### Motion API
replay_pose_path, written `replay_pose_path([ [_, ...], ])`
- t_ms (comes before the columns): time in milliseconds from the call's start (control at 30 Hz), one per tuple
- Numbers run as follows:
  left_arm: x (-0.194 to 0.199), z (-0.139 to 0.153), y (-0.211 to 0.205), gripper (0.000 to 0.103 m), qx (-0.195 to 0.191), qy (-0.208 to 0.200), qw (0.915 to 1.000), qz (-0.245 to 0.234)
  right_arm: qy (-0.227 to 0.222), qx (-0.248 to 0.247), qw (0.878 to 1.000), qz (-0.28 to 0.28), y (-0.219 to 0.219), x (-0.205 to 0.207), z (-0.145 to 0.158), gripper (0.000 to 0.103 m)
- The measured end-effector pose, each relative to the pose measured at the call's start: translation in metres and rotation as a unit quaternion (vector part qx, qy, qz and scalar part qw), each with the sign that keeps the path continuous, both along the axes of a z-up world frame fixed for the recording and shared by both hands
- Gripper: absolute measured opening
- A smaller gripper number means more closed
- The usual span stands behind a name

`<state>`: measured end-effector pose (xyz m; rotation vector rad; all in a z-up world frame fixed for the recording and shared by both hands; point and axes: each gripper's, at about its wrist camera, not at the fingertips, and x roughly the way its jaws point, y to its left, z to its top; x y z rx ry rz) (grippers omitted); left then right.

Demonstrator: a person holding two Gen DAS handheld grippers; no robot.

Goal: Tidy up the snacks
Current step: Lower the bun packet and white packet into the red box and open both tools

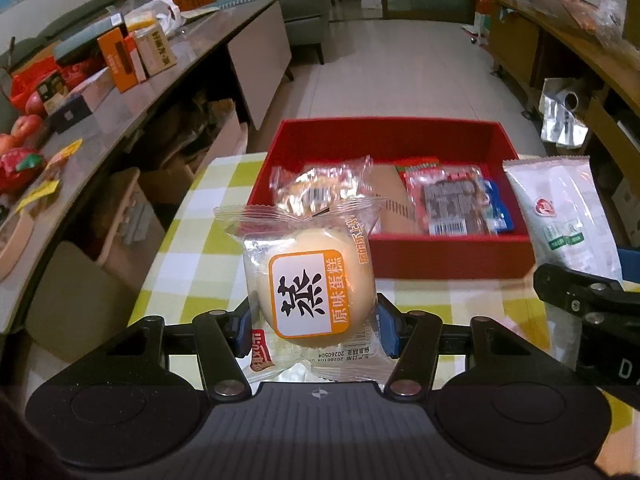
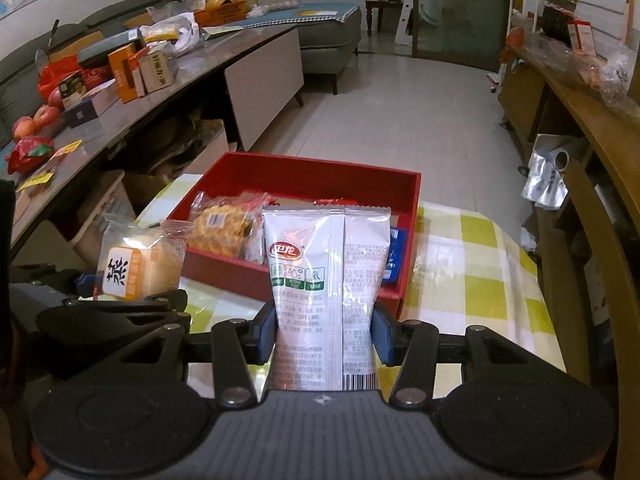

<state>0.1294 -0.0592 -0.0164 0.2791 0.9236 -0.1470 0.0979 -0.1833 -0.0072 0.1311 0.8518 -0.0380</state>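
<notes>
We hold steamed cake packet (image 1: 310, 292) clamped in left gripper (image 1: 314, 326), white pouch (image 2: 328, 280) clamped in right gripper (image 2: 325, 338). Both just before red box (image 1: 452, 258), near front wall, raised, likely so we clear wall to drop among snacks inside.

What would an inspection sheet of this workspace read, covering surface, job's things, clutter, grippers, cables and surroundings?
Surface: checked tablecloth, yellow and white.
Job's things: red box holding wrapped snacks; steamed cake packet; white snack pouch.
Clutter: nothing seen on the cloth beyond these.
Grippers: left gripper shut on the cake packet; right gripper shut on the pouch, both short of the box.
Cables: nothing seen.
Surroundings: side counter crowded with cartons and apples; tiled floor; wooden shelf on the right.
</notes>
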Motion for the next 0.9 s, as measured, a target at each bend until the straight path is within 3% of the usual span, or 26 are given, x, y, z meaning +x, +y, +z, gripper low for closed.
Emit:
replay_pose_path([
  [900, 0.065, -0.003, -0.02, 0.065, 0.002, -0.009, 0.9998, 0.016, 0.004, 0.005, 1.0, -0.01, -0.021, 0.07, -0.012, 0.058],
])
